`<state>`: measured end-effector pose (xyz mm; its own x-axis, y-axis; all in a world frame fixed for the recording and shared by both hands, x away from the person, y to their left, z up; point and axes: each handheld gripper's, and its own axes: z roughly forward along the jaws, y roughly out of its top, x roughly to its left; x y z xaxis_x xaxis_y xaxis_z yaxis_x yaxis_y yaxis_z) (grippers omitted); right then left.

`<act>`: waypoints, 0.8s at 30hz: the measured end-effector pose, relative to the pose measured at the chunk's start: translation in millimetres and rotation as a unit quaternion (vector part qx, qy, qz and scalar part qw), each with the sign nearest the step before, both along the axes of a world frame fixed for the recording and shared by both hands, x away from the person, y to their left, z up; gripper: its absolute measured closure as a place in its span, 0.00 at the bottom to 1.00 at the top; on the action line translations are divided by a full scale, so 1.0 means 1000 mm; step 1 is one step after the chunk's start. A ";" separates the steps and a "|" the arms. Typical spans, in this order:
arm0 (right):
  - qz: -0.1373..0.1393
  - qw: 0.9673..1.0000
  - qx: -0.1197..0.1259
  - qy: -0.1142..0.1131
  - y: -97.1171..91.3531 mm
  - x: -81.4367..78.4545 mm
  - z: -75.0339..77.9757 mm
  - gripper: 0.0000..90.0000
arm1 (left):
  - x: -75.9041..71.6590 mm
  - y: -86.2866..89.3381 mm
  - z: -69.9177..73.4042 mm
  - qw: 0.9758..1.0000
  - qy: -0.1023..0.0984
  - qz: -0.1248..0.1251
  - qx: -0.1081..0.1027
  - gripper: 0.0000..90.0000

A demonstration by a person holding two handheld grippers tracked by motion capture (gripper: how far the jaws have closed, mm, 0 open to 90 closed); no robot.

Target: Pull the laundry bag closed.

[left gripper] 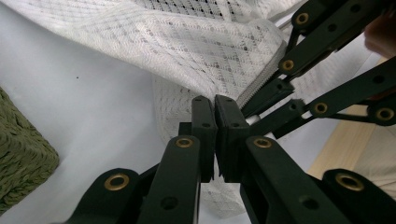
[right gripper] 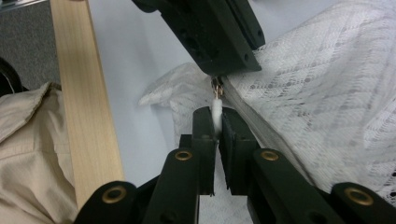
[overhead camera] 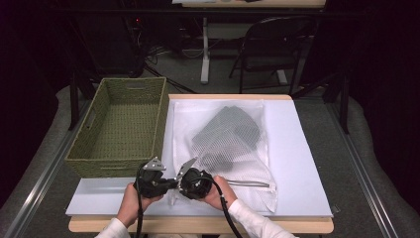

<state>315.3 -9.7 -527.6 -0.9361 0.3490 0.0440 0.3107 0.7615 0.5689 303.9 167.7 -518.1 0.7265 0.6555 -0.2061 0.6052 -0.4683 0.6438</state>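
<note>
Basket (overhead camera: 119,126) on table (overhead camera: 297,144) left, mesh bag (overhead camera: 223,144) just right; grippers at bag's near corner.

Both hands are bringing their claws tip to tip at the near edge.

The left claw (overhead camera: 173,181) is pressing its jaws together, pointing right; the right claw (overhead camera: 179,181) is pinching its jaws closed too, pointing left. White-sleeved forearms are coming in from below, each hand wrapping its claw's body.

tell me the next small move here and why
Probably draw the right gripper along the zipper, away from the left gripper. Its fingers are shut on the white zipper pull, the left gripper pinches the mesh bag at that corner, and the grey garment is inside.
</note>
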 end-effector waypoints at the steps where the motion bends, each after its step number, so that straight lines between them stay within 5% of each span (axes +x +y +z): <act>1: 0.001 1.000 0.002 0.000 0.001 0.000 0.000 0.94 | 0.000 0.000 0.001 1.000 -0.002 -0.001 0.003 0.97; 12: -0.010 1.000 0.001 -0.007 0.004 -0.001 -0.001 0.96 | -0.002 0.002 0.004 1.000 -0.003 0.002 -0.008 0.96; 17: -0.009 1.000 0.000 -0.012 0.004 -0.002 0.000 0.96 | 0.000 0.000 0.002 1.000 0.008 -0.003 -0.015 0.82; 24: -0.008 1.000 0.000 -0.014 0.004 -0.002 -0.002 0.96 | 0.003 0.003 -0.002 0.999 0.010 -0.002 -0.031 0.95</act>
<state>313.3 -5.6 -529.7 -0.9311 0.3643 0.0190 0.3076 0.7561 0.5777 307.0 171.1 -520.5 0.7244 0.6383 -0.2604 0.6164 -0.4306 0.6592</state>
